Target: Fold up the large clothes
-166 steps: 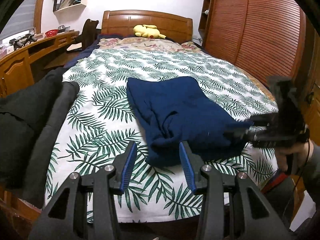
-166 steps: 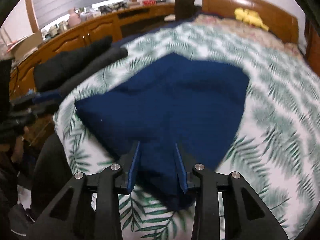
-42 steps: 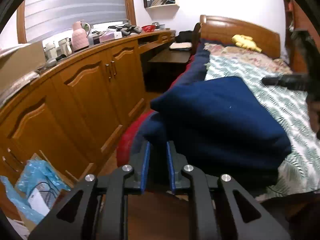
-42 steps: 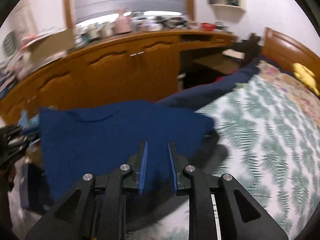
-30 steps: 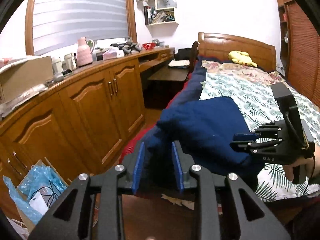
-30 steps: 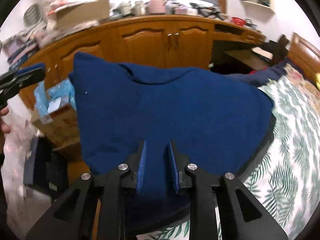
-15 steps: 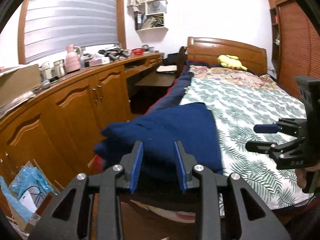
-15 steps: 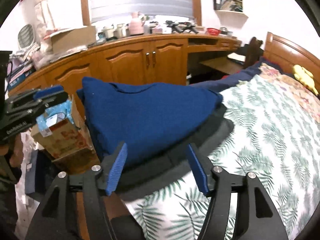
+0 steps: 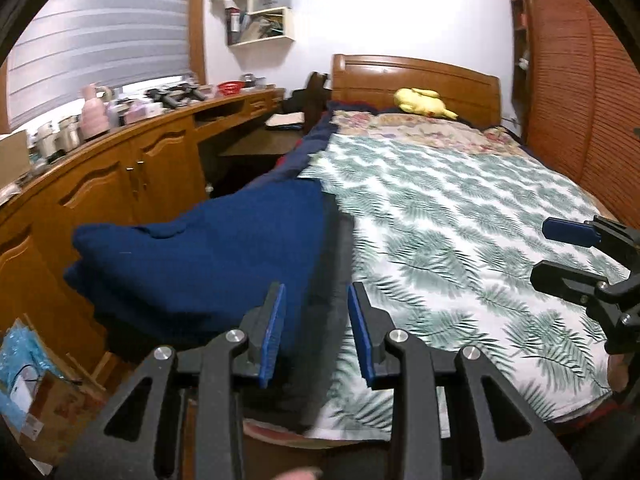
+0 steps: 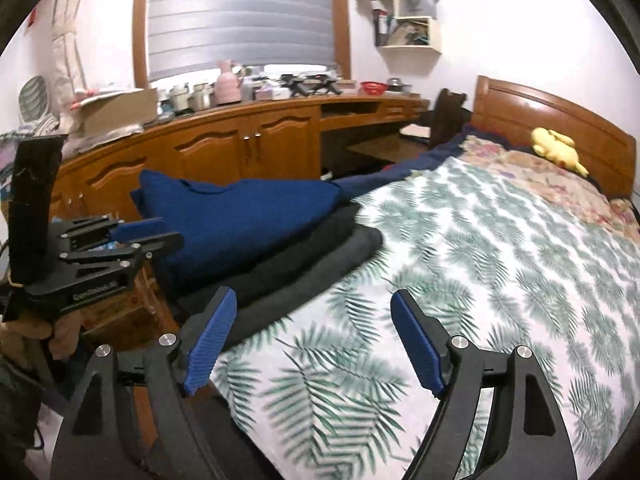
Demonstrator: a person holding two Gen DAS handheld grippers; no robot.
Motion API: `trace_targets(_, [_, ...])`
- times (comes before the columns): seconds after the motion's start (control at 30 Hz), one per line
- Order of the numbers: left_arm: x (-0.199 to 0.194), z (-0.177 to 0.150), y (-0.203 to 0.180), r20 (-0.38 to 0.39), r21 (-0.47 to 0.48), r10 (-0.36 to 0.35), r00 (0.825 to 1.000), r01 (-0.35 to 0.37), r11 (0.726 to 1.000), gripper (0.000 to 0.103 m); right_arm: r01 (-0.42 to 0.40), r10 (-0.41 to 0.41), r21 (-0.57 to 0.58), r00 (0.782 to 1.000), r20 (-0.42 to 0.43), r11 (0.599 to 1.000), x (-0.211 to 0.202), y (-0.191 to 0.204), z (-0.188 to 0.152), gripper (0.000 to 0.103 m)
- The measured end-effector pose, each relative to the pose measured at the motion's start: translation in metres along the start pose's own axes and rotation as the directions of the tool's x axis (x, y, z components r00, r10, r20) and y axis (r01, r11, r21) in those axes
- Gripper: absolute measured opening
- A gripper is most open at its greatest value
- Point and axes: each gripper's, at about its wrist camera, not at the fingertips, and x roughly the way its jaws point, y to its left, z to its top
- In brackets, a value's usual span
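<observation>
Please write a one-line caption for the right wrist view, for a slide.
Both open grippers, right and left, are clear of the folded blue garment, which rests on dark folded clothes at the bed's edge.

One folded blue garment (image 10: pixel 240 216) at the near left bed edge, atop two dark folded garments (image 10: pixel 304 264) — one yellow plush toy (image 10: pixel 558 148) far by the headboard, one pink jug (image 10: pixel 228 84) far left.
</observation>
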Motion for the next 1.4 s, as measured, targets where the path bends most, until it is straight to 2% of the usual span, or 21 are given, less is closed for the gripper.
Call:
trace_targets(0.23, [0.014, -0.005, -0.061, -0.024, 0.03, -0.094, 0.995, 0.095, 0.995, 0.032, 0.078, -0.078, 0.064, 0.997, -0.01, 0.995, -0.03, -0.041, -0.039, 0.083])
trace_targets(0.37, [0.018, -0.008, -0.093, -0.033, 0.045, -0.139, 0.99, 0.141, 0.989, 0.032, 0.148, -0.146, 0.119, 0.989, -0.028, 0.982, -0.048, -0.067, -0.069, 0.088])
trace_targets(0.5, [0.022, -0.012, -0.127, -0.045, 0.06, -0.185, 0.982, 0.187, 0.981, 0.032, 0.211, -0.207, 0.175, 0.977, -0.044, 0.962, -0.069, -0.09, -0.095, 0.088])
trace_targets(0.63, [0.021, -0.018, -0.169, -0.064, 0.086, -0.231, 0.971, 0.236, 0.968, 0.032, 0.302, -0.301, 0.22, 0.953, -0.037, 0.927, -0.106, -0.112, -0.119, 0.088])
trace_targets(0.97, [0.012, -0.015, -0.244, -0.081, 0.133, -0.314, 0.946, 0.323, 0.937, 0.032, 0.422, -0.432, 0.317, 0.901, -0.043, 0.849, -0.182, -0.147, -0.166, 0.088])
trace_targets(1.13, [-0.009, -0.005, -0.27, -0.057, 0.154, -0.35, 0.935, 0.355, 0.922, 0.032, 0.449, -0.47, 0.36, 0.882, -0.033, 0.818, -0.209, -0.161, -0.173, 0.088])
trace_targets(1.4, [-0.054, 0.021, -0.282, 0.022, 0.166, -0.389, 0.921, 0.381, 0.91, 0.032, 0.469, -0.53, 0.384, 0.846, 0.065, 0.795, -0.265, -0.154, -0.151, 0.088])
